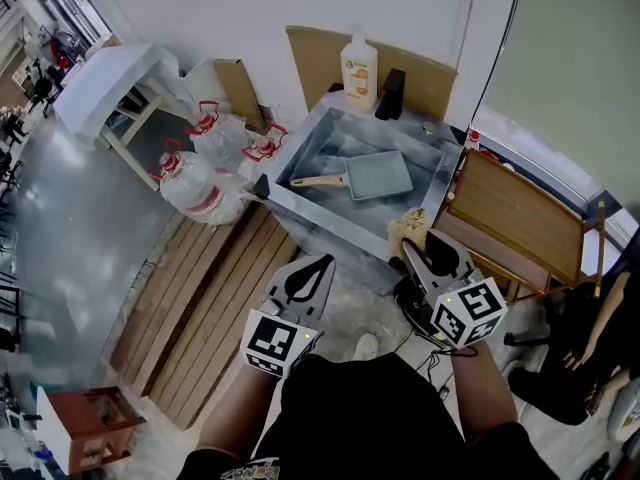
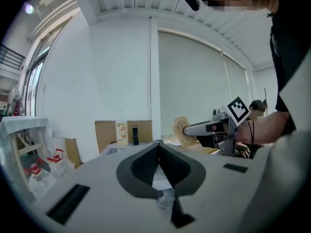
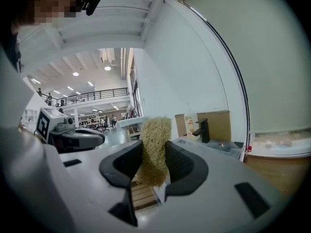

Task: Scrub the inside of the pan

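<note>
Pan (image 1: 378, 175) lies flat in the sink (image 1: 318, 153), untouched. Right gripper (image 3: 154, 152) is clamped on a scrubbing pad (image 3: 155, 135) just short of the sink's front edge, ready to go in I'd guess. Left gripper (image 2: 159, 152) is closed on nothing, probably free to steady the handle.

I can't read the label on the cream plastic bottle (image 1: 359, 68): it is too small in the head view. The straw-coloured fibrous scrub pad (image 3: 156, 130) is partly hidden by the jaws of the right gripper (image 3: 154, 152).
</note>
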The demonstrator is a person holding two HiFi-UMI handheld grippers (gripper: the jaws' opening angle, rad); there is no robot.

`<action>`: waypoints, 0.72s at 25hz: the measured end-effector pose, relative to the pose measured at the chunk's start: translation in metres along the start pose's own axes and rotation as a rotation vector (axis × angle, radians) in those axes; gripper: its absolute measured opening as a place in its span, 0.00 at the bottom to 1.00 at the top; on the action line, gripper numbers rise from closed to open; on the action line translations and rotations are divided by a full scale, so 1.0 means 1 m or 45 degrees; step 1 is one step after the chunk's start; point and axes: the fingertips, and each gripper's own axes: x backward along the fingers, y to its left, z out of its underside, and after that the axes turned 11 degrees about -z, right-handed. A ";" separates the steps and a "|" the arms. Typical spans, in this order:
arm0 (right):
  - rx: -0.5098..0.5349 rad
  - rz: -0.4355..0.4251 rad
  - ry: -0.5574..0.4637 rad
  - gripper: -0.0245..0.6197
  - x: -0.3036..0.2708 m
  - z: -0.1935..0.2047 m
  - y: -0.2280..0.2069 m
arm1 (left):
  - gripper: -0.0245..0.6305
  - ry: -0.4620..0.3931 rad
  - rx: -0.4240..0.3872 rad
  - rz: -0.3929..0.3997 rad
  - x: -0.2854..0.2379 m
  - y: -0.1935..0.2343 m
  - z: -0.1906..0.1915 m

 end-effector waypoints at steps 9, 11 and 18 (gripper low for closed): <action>-0.011 -0.007 -0.028 0.26 -0.009 -0.007 -0.028 | 0.05 0.087 -0.027 -0.034 -0.027 0.012 0.009; -0.009 0.003 -0.024 0.26 -0.010 -0.007 -0.034 | 0.05 0.081 -0.030 -0.029 -0.036 0.016 0.012; -0.024 0.089 -0.014 0.26 -0.016 -0.002 -0.063 | 0.05 0.074 -0.028 0.020 -0.074 0.032 0.020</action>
